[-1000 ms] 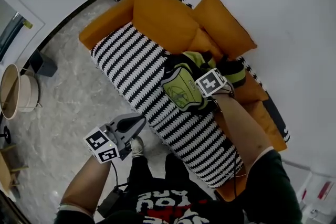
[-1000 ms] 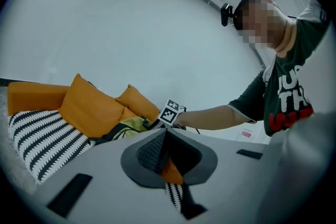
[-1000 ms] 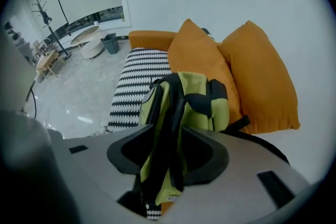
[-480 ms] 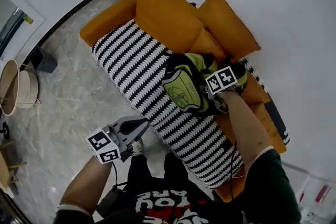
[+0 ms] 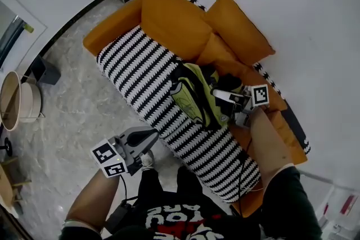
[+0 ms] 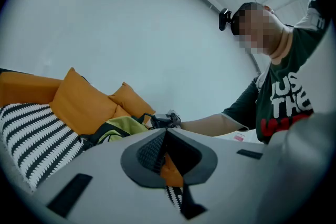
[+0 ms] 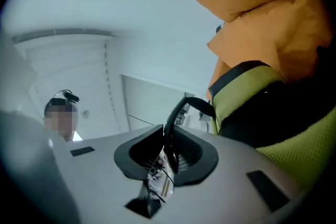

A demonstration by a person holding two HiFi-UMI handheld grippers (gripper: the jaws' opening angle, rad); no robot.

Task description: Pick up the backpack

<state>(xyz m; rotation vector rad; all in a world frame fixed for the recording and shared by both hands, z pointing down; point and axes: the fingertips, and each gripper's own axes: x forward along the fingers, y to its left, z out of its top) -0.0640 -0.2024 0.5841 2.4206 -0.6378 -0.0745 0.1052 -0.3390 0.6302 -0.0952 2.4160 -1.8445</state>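
A lime-green and black backpack stands tipped up on the striped sofa seat, against the orange cushions. My right gripper points level at its top. Its jaws are closing, and the backpack's black handle strap runs between them with the pads pinching it. My left gripper hovers over the floor in front of the sofa, jaws together and holding nothing.
Large orange cushions line the sofa back against the white wall. A round tub and a dark box stand on the marble floor at the left. The person's legs and a shoe are below the left gripper.
My right gripper rolled over, shifted right off the backpack's face and rose, closing on the handle strap. The backpack tipped up from lying flat. The left gripper stayed put.
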